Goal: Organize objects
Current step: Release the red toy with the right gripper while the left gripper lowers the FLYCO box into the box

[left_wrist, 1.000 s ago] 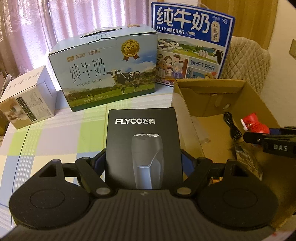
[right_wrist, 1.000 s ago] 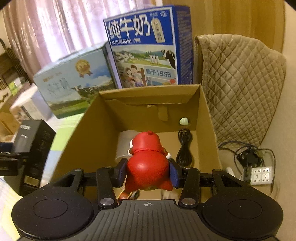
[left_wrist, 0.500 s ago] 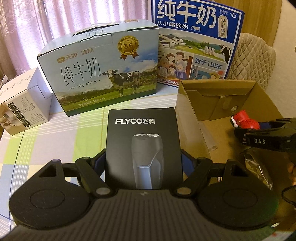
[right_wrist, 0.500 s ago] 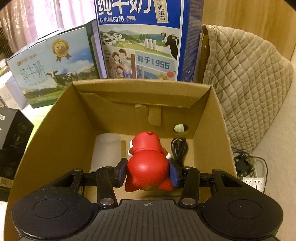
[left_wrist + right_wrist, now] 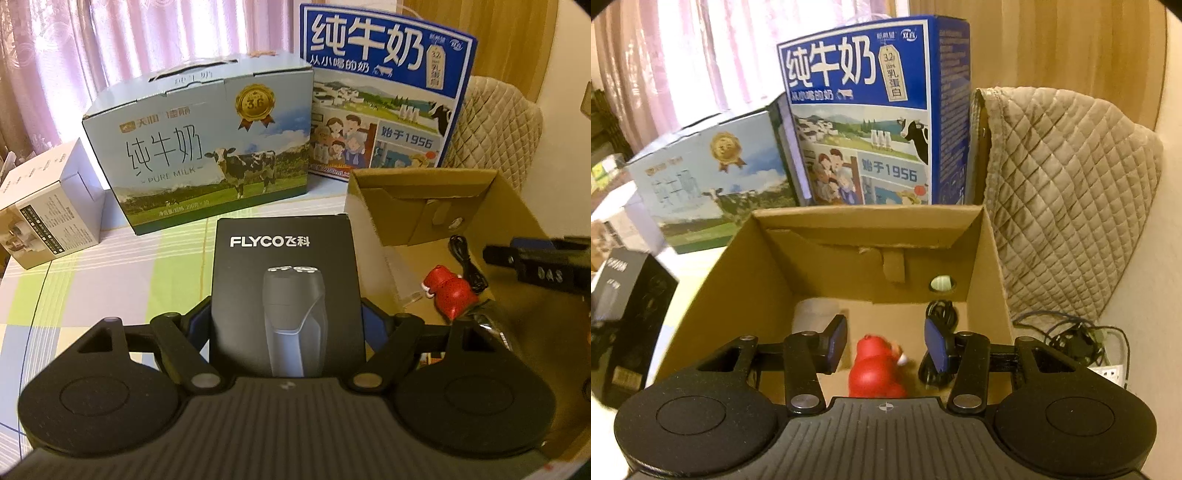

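The left wrist view is taken low over the checked tablecloth, facing the curtained window, the open brown cardboard box at its right. The right wrist view is aimed down into that box from close above. The blue milk carton is shared.

Black ribbed left gripper and right gripper: blue-padded fingers, silver screws, round discs.

The toy is red. The shaver box is black. The tablecloth has green, blue and white checks.
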### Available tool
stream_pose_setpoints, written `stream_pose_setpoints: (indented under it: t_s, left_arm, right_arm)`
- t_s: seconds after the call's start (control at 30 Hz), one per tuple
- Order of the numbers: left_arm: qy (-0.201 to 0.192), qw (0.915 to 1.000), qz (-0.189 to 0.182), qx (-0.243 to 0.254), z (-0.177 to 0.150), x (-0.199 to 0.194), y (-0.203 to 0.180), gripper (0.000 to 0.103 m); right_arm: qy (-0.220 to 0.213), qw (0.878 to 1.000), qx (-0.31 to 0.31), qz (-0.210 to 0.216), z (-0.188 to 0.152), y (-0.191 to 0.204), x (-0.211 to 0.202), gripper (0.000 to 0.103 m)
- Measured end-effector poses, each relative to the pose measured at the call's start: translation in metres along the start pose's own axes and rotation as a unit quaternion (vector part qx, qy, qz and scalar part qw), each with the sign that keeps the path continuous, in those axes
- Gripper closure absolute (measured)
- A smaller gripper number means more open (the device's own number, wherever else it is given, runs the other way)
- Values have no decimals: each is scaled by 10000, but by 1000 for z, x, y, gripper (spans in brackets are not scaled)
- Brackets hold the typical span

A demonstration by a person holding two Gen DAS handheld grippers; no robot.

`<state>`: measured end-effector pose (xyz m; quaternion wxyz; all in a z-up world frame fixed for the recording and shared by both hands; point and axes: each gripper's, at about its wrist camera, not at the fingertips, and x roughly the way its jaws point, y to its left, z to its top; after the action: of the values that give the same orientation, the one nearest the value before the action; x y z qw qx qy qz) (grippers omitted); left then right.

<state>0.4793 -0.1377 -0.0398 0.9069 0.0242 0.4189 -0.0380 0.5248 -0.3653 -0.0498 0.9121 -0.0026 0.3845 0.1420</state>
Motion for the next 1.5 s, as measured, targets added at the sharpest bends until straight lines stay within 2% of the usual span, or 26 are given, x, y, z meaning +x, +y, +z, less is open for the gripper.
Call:
stream_pose_setpoints:
  t_s: [0.23, 0.6, 0.9, 1.5]
  left_arm:
    - [-241, 9994, -238, -31, 3, -30, -8, 26]
    - [-646, 9951, -737, 105, 10, -79, -45, 26]
    - [-372, 9941, -984, 278, 1, -74, -84, 26]
    - [258, 9953, -790, 492, -21, -30, -140, 26]
  right_arm:
    - [-79, 9996, 181, 182, -17, -5, -44, 59]
    - [-88, 9997, 213, 70, -28, -11, -85, 59]
    - [-20, 9998, 181, 57, -41, -16, -98, 59]
    - [110, 9999, 76, 81, -53, -36, -102, 59]
